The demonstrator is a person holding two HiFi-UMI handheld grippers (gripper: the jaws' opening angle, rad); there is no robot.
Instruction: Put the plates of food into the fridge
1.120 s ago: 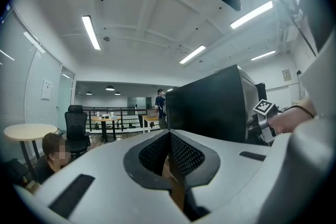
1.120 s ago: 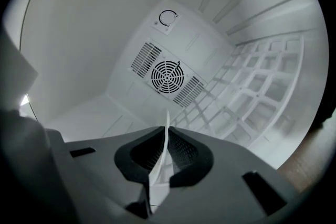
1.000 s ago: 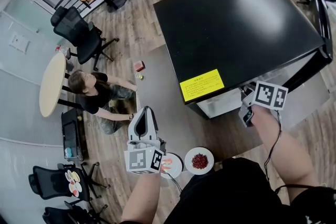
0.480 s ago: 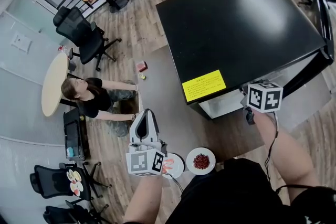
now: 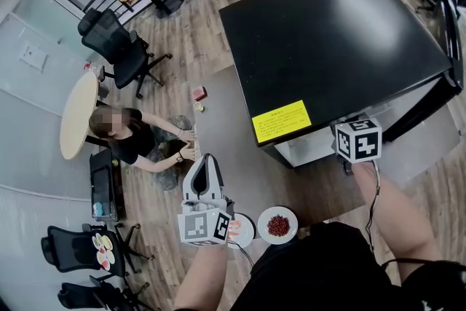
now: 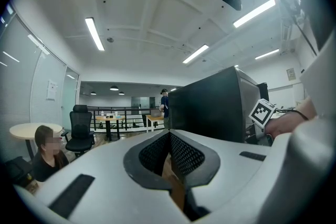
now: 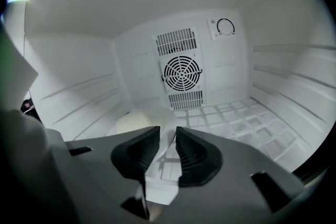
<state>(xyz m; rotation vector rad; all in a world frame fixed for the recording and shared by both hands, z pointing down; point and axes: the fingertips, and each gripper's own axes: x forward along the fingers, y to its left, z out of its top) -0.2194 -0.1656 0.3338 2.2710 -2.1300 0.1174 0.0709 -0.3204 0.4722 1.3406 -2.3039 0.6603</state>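
The black fridge (image 5: pixel 335 40) stands open on the grey table (image 5: pixel 218 127). My right gripper (image 7: pixel 168 131) reaches into its white inside; in the head view only its marker cube (image 5: pixel 357 140) shows. Its jaws have just been opening and now stand slightly apart. The rim of a white plate with pale food (image 7: pixel 131 122), resting on the wire shelf (image 7: pixel 236 118), lies in the gap. My left gripper (image 5: pixel 206 159) hangs over the table, shut and empty (image 6: pixel 169 135). A plate of red food (image 5: pixel 277 224) and a plate of pink food (image 5: pixel 239 231) sit at the table's near edge.
The fridge door (image 5: pixel 450 25) hangs open at the right. A fan grille (image 7: pixel 181 73) is on the fridge's back wall. A small red box (image 5: pixel 194 92) lies on the table. A seated person (image 5: pixel 131 142) reaches to the table's left edge; office chairs (image 5: pixel 116 47) stand behind.
The right gripper's marker cube has rolled and shifted slightly at the fridge opening. The seated person has brought both hands to the table's edge. The left gripper has stayed put.
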